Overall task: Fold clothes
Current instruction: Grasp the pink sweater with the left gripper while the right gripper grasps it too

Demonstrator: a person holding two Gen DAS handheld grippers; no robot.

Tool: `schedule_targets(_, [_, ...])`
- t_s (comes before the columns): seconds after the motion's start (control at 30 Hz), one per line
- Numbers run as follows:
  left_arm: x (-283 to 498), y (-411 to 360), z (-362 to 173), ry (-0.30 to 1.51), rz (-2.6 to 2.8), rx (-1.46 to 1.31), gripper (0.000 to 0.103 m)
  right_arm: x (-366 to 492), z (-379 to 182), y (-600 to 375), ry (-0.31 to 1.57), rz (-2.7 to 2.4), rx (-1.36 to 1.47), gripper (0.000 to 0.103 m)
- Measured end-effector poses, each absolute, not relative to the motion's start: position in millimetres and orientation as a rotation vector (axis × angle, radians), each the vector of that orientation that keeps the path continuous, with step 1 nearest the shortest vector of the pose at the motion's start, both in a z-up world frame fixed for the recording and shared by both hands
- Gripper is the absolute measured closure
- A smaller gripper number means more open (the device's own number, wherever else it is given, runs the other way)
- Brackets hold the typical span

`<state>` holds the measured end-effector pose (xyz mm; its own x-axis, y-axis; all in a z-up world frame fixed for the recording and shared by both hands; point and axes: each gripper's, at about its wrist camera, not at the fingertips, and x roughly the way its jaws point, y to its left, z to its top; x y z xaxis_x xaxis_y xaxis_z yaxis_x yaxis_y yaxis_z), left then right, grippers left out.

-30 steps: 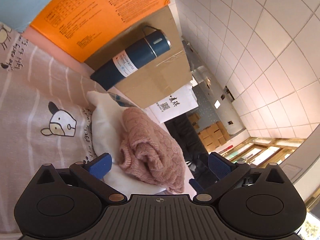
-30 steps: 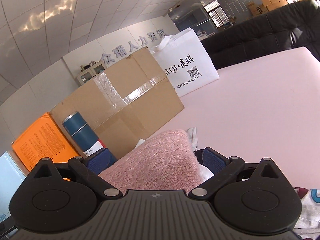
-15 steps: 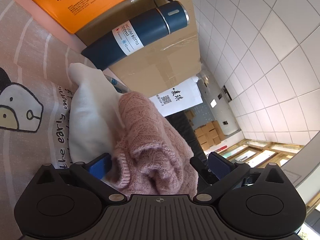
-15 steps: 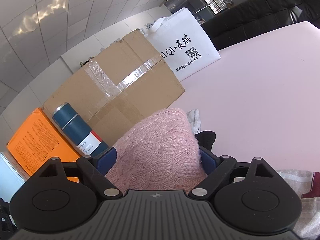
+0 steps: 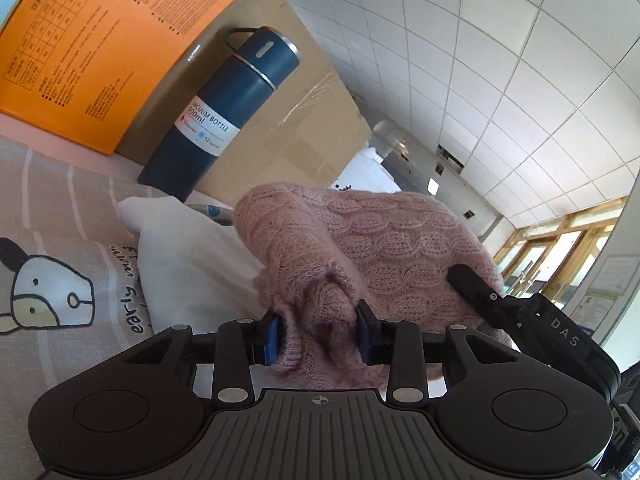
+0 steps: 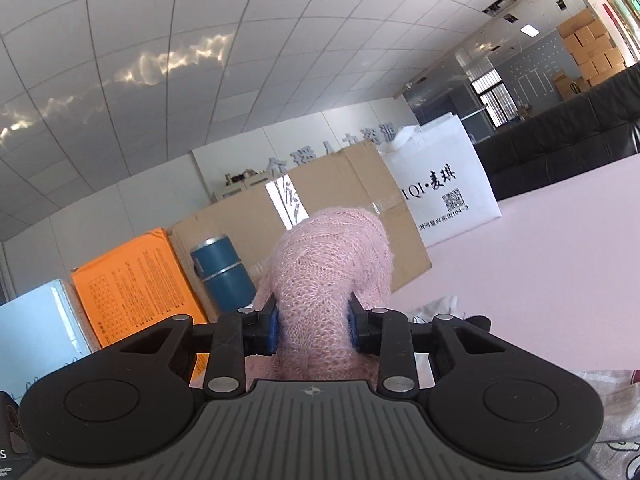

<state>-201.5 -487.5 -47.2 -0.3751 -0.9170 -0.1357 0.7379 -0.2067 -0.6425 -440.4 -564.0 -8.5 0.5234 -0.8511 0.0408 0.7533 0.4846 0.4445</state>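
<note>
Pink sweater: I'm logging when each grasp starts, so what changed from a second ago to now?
Both grippers moved in on the pink sweater and have just been closing: the left gripper now pinches a bunched fold, the right gripper clamps another part. A second ago both stood wide open. The bottle, cardboard box and white cloth stayed put.

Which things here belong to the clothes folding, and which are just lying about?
Part of the job:
- pink cable-knit sweater, bunched
- left tool, clamped on the sweater
- right tool, clamped on the sweater

Just lying about:
- dark blue vacuum bottle
- brown cardboard box
- orange printed box
- white printed tote bag
- white cloth beneath the sweater
</note>
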Motion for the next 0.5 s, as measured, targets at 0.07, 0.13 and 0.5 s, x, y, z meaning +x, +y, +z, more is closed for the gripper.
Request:
schedule_targets(0.07, [-201.8, -473.9, -39.7, 0.718, -1.819, -0.330, 0.069, -439.3, 1.2, -551.8, -0.292, -0.949, 0.374, 0.075])
schedule_targets(0.13, [-199.7, -456.7, -30.7, 0.683, -1.810, -0.321, 0.069, -438.0, 10.9, -539.5, -0.308, -0.900, 0.358, 0.075])
schedule_targets(0.5, [-155.6, -284.2, 3.4, 0.452, -1.688, -0.173, 0.071, -406.0, 30.5, -468.8, -0.243, -0.545, 0.497, 0.075])
